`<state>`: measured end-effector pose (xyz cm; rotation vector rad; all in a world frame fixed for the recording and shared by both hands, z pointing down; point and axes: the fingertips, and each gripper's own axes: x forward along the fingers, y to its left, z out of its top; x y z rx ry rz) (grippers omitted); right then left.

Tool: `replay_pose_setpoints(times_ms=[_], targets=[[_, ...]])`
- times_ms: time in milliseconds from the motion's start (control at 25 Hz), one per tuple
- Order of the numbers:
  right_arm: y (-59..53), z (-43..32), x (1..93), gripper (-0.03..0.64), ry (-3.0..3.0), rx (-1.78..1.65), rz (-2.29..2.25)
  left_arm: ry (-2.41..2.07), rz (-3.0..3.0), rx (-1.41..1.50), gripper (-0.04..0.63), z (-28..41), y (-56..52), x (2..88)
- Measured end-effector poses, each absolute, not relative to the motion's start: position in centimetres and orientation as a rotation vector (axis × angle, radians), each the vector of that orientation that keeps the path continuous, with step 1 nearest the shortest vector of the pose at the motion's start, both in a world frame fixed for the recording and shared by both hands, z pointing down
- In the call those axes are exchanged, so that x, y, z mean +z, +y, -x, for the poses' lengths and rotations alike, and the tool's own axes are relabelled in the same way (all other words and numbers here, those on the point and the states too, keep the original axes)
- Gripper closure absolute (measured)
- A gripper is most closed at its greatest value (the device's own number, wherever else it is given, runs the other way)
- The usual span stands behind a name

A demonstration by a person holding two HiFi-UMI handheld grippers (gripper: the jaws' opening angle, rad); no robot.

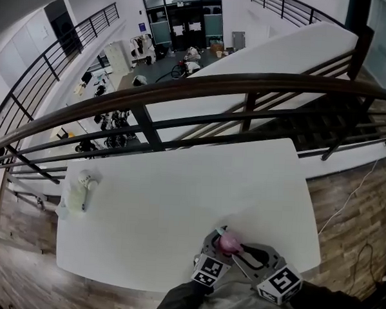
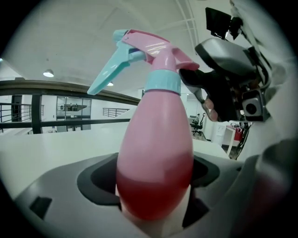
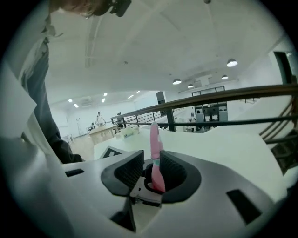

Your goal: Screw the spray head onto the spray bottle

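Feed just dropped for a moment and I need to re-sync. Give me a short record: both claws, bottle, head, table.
left claw: shut on bottle, round its body
right claw: shut on head, at its rear
head: sits on the bottle's neck, teal collar at the joint; how far it is screwed on cannot be told
bottle: pink, red liquid in the lower part
table: white; white items near its left edge, apart from both claws

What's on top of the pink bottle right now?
The pink spray head with its teal trigger sits on the bottle, teal collar at its base, and the right claw grips the head. The collar covers the threads, so how far it is screwed on cannot be seen.
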<state>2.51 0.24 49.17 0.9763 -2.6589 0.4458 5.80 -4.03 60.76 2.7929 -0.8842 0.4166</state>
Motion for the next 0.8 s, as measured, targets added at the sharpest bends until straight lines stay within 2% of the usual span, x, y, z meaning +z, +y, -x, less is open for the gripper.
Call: replay_pose_setpoints(times_ms=[120,320,480,640,800], targets=[[0.2,-2.3,49.2,0.518,-2.672,0.507,-0.990,-0.881,-2.790,0.454,0.163,-5.9,-4.1,61.2],[0.6,-1.6,49.0,0.555,-2.628,0.340,-0.942,-0.855,-2.809,0.456,0.163,-6.2,-4.1,61.6],[0.7,-3.0,48.2,0.554,-2.658,-0.050,-0.783,-0.650,-2.894,0.476,0.163,-7.0,-3.1,61.3],[0.5,-2.8,48.7,0.448,-2.668,-0.142,-0.568,-0.578,-2.919,0.490,0.163,-7.0,-3.1,61.2],[-0.1,-0.9,49.1,0.407,-2.704,-0.140,-0.350,-0.388,-2.948,0.436,0.163,-7.3,-2.2,61.0]])
